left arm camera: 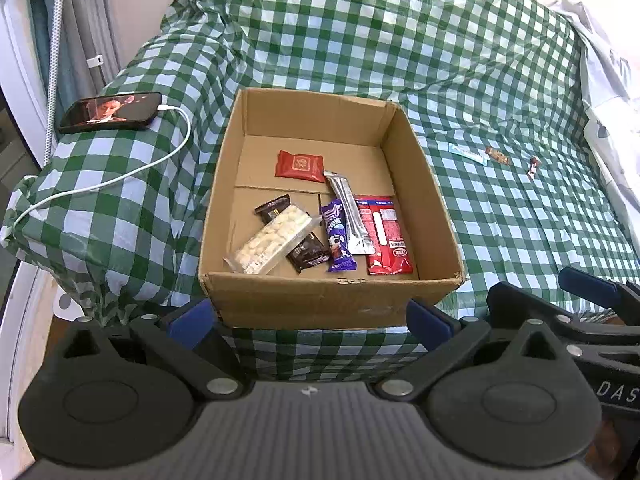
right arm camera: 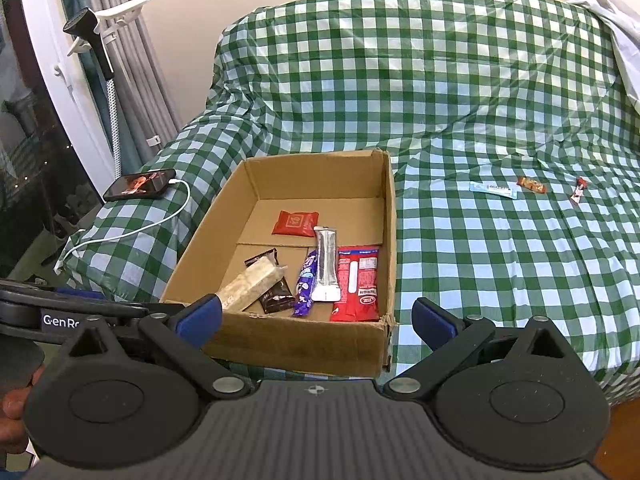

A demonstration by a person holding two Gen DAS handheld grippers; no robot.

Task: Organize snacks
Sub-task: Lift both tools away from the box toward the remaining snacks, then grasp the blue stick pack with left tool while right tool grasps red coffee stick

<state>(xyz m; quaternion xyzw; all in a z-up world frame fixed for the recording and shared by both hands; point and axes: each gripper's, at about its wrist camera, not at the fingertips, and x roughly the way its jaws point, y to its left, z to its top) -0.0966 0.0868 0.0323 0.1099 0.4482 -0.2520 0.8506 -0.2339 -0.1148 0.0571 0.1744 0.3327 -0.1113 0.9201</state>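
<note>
An open cardboard box (left arm camera: pixel 424 184) (right arm camera: pixel 390 240) sits on the green checked cloth and holds several snack packs: a red pouch (left arm camera: pixel 300 165) (right arm camera: pixel 295 223), a silver stick (left arm camera: pixel 351 216), a purple bar (left arm camera: pixel 338 240), a big red pack (left arm camera: pixel 386 236) (right arm camera: pixel 356 284), a clear pack of white pieces (left arm camera: pixel 274 240) and a dark bar (left arm camera: pixel 308 254). Three small snacks lie on the cloth to the right: a pale blue one (right arm camera: pixel 491 189) (left arm camera: pixel 467 153), an orange one (right arm camera: pixel 531 184) (left arm camera: pixel 497 155) and a small red-white one (right arm camera: pixel 578 191) (left arm camera: pixel 533 167). My left gripper (left arm camera: pixel 312 320) and right gripper (right arm camera: pixel 316 318) are open and empty, in front of the box.
A phone (left arm camera: pixel 110 111) (right arm camera: pixel 140 184) on a white charging cable (left arm camera: pixel 120 176) lies left of the box. Curtains and a window frame stand at far left. A white sheet (left arm camera: pixel 608 80) lies at the right edge. The right gripper shows at lower right in the left wrist view.
</note>
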